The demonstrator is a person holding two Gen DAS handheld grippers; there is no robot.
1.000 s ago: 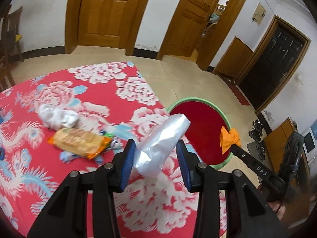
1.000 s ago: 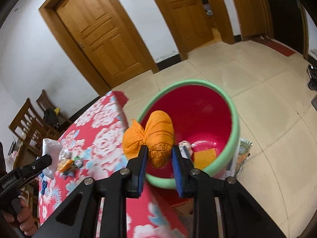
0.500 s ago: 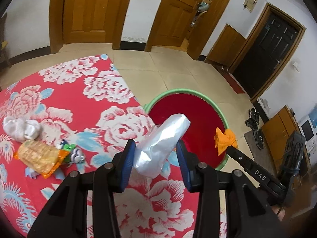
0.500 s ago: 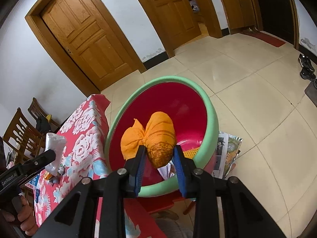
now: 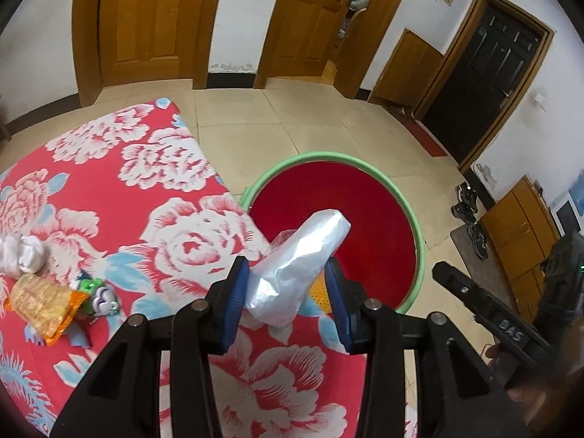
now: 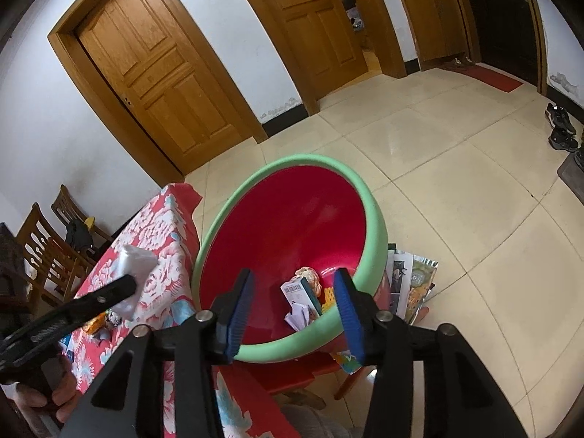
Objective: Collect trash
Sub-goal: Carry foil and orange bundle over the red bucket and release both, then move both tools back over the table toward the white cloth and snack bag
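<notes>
A red tablecloth (image 5: 109, 189) with big white flowers spreads under and to the left of the left tongs (image 5: 288, 277). Pale floor tiles (image 6: 456, 182) run ahead of the right tongs (image 6: 294, 292) to two panelled wooden doors (image 6: 164, 84). Far ahead on the right stand a black door (image 5: 500, 73) and a red mat (image 6: 489, 76). Dark shoes (image 5: 465, 204) lie beside a wooden cabinet (image 5: 522, 233), right of the left tongs. Wooden chairs (image 6: 43, 241) stand far left of the right tongs.

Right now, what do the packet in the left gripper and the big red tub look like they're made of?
Silver packet: looks like thin metallised plastic film, shiny, creased into sharp facets.
Red tub: probably moulded plastic, smooth and glossy red inside with a matte green rim; soft highlights on the wall suggest it.
</notes>
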